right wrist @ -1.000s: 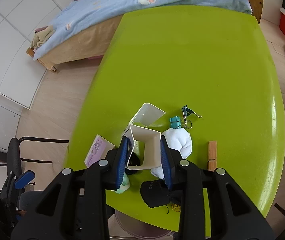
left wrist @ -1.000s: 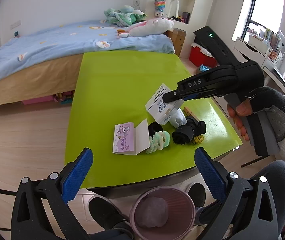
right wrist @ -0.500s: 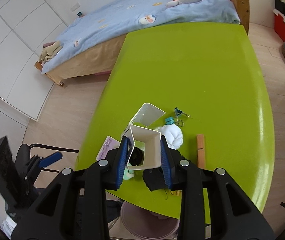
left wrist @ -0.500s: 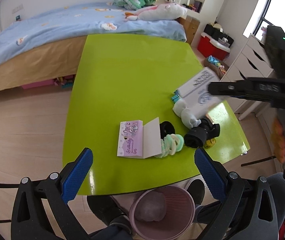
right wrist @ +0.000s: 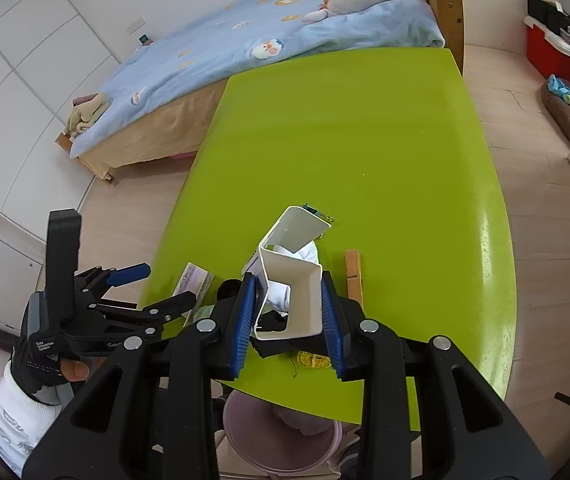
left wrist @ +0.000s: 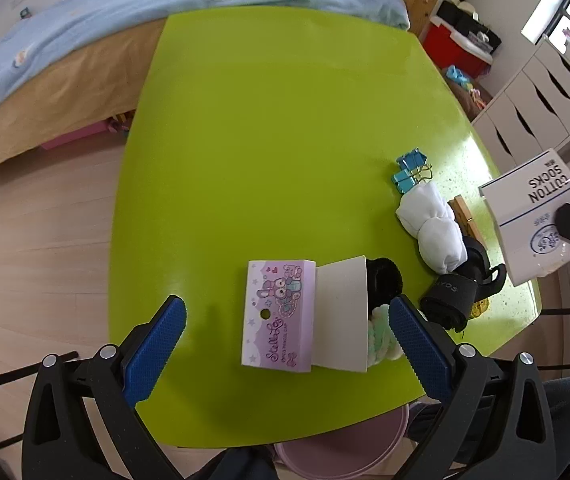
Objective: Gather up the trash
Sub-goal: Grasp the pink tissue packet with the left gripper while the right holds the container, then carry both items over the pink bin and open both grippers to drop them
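My right gripper [right wrist: 289, 316] is shut on a white cardboard sock sleeve [right wrist: 297, 296] and holds it above the green table [right wrist: 365, 140]. In the left wrist view that sleeve [left wrist: 533, 208], printed "COTTON SOCKS", hangs at the right edge. My left gripper [left wrist: 285, 344] is open and points steeply down over a purple cartoon card pack [left wrist: 279, 316] with a white flap, which lies between its fingers without touching them. A pink bin [right wrist: 285, 436] with crumpled paper inside stands under the table's near edge.
Beside the card lie a black hair tie [left wrist: 383, 282], a green scrunchie [left wrist: 381, 336], rolled white socks [left wrist: 431, 228], a black sock [left wrist: 449, 300], blue binder clips [left wrist: 409, 168] and a wooden clothespin [left wrist: 465, 216]. A bed stands beyond the table, white drawers to the right.
My left gripper has tipped down and closed in on the purple card, still open. The right gripper has carried the sock sleeve up and off to the right, away from the pile.
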Demonstrator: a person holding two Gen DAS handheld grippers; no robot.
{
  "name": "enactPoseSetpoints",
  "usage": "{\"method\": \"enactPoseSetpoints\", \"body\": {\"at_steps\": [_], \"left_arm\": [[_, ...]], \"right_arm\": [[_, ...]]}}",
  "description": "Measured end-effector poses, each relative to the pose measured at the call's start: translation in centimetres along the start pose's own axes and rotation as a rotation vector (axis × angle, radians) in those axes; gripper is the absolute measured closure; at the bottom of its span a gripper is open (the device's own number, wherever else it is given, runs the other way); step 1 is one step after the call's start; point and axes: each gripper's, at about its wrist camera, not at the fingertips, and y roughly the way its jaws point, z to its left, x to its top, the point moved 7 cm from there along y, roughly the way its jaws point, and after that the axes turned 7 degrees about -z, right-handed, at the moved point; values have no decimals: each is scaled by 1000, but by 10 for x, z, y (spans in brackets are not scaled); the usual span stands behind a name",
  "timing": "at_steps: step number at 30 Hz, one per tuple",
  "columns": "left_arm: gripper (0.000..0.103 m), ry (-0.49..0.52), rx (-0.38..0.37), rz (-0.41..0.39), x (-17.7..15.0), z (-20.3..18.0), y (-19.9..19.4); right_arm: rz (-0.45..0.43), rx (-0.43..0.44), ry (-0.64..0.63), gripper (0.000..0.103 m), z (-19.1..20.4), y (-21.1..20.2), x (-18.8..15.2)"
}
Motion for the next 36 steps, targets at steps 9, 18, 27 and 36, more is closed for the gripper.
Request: {"method": "enactPoseSetpoints", "body": {"at_steps": [9, 18, 27, 36], "left_arm": [[25, 20, 30, 16, 2, -5, 11], [88, 34, 27, -27, 4, 1, 1], [102, 66, 7, -89, 2, -1, -18], [103, 111, -17, -210, -13, -10, -69]], "right_arm": [[5, -2, 7, 71, -3, 2, -1], [3, -3, -3, 71, -2, 3, -1], [-15, -19, -28, 71, 3, 0, -8], [-58, -17, -79, 71, 15, -26, -34]]}}
